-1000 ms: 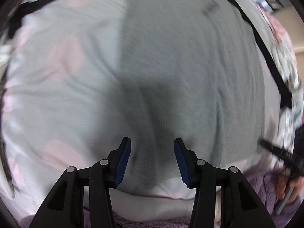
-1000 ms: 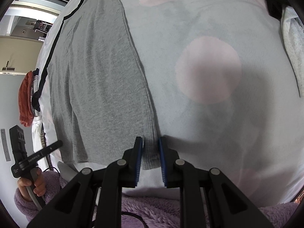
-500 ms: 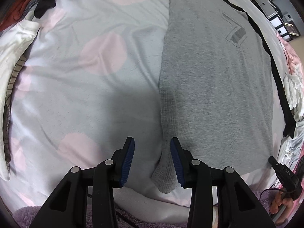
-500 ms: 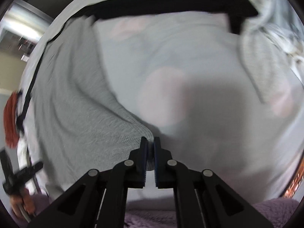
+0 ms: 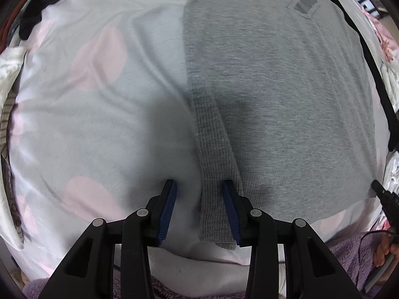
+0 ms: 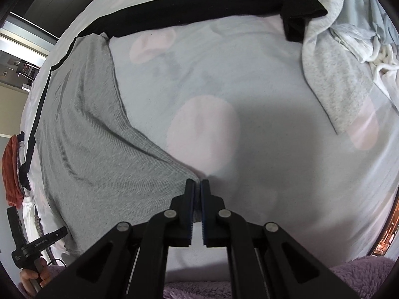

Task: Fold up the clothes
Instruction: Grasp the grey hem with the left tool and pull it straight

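A grey ribbed shirt with black trim [image 5: 286, 94] lies flat on a pale bedsheet with pink dots [image 5: 99, 114]. My left gripper [image 5: 199, 186] is open, its jaws on either side of the shirt's near left corner strip [image 5: 214, 199]. In the right wrist view the same shirt [image 6: 94, 154] lies at the left. My right gripper [image 6: 197, 183] is shut on the shirt's near right corner, and the fabric is pulled toward the jaws in a ridge.
A black garment [image 6: 199, 7] lies across the far edge of the bed. A light grey garment [image 6: 331, 74] and white clothes [image 6: 369, 47] lie at the far right. A red item [image 6: 11, 169] sits off the left edge. White and striped clothes [image 5: 7, 94] lie at the left.
My right gripper closed on the shirt's corner and drew it to the right. My left gripper moved to the shirt's left corner and lowered around it, still open.
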A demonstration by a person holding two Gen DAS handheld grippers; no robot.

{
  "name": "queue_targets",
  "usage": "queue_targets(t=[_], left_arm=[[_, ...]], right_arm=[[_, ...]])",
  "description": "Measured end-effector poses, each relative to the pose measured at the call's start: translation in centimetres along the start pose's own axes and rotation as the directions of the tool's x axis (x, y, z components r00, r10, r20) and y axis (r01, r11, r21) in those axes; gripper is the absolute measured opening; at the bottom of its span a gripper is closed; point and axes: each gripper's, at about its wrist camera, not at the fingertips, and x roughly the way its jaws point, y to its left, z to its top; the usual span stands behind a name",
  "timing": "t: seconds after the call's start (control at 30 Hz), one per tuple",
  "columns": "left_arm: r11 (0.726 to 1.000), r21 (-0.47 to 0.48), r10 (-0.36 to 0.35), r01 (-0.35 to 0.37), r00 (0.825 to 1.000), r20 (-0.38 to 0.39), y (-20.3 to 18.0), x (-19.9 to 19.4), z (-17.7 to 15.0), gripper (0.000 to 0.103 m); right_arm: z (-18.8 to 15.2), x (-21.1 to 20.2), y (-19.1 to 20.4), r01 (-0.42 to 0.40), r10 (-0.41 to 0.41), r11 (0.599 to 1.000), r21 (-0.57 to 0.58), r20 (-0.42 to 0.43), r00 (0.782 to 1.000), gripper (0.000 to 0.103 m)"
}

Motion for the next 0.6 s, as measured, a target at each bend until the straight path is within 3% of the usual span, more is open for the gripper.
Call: queue_targets(t=[0.13, 0.2, 0.4, 0.6], left_arm=[[0.997, 0.067, -0.022, 0.023, 1.000, -0.009, -1.5, -0.5, 0.7, 0.037], [0.994, 0.104, -0.014, 0.016, 1.000, -0.018, -2.4, -0.5, 0.5, 0.025], [0.991, 0.134, -0.018, 0.017, 1.000, 0.005, -3.0, -1.3, 0.4, 0.007], [0.992, 0.095, -0.087, 0.082, 0.995, 0.049, -0.7, -5.2, -0.1, 0.006]], right_arm=[[0.4, 0.2, -0.3, -0.003, 0.003, 1.000, -0.006, 0.000, 1.000, 0.005], [0.6, 0.4, -0.3, -0.002, 0.002, 1.000, -0.008, 0.000, 1.000, 0.005], [0.6, 0.0, -1.0, -0.015, 0.015, 1.000, -0.008, 0.006, 1.000, 0.005], [0.8, -0.7, -1.1, -0.078, 0.078, 0.997, 0.013, 0.036, 0.996, 0.005]])
